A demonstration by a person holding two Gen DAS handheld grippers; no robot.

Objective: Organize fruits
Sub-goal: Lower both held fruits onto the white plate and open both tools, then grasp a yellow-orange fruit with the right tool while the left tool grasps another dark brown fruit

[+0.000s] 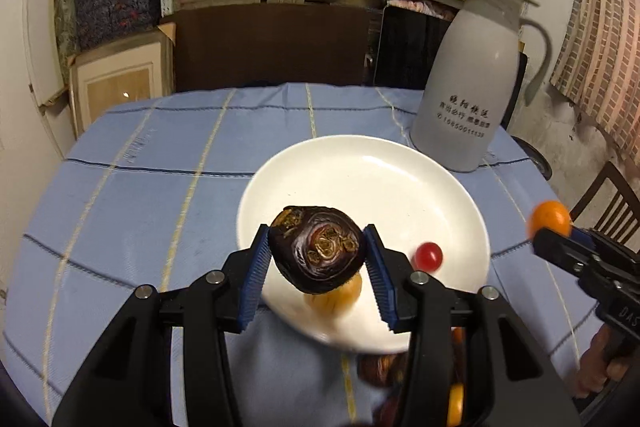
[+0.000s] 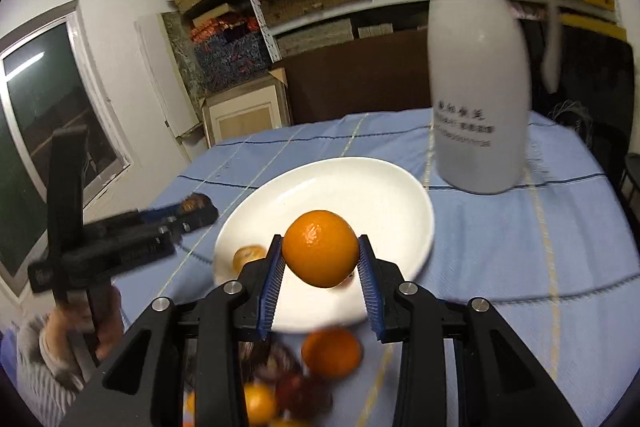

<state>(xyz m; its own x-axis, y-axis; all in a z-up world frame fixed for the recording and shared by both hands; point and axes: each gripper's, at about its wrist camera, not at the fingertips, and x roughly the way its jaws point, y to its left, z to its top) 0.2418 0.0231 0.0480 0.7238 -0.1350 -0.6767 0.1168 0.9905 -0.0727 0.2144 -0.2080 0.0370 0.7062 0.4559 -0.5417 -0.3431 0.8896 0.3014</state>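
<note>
The left hand-held gripper (image 1: 316,255) is pinched on a dark, wrinkled fruit (image 1: 317,250). The fruit is squeezed from both sides by the blue pads (image 1: 256,279), so it cannot slip out. It is held up in the air, above the near part of the white plate (image 1: 360,163), with nothing under it but the plate. This looks like a carry: the fruit is likely meant to be put down on the plate.

The right hand-held gripper (image 2: 321,255) is pinched on an orange (image 2: 320,247) in the same way, with a pad on each side. The orange is also kept over the near edge of the plate (image 2: 320,179).

Some fruit is already on the plate. A small red fruit (image 1: 428,255) lies just to the right of the left hand-held gripper, and a yellow fruit (image 1: 334,297) lies below the dark one, partly hidden by it.

More fruit (image 2: 332,353) is left on the tabletop (image 1: 132,211), close under the right hand-held gripper and in front of the plate. It is blurred, so the kinds cannot all be told. The job is judged to be partly done.

A tall white jug (image 1: 472,83) stands behind the plate, far past both hand-held grippers, so it is not in the way.
</note>
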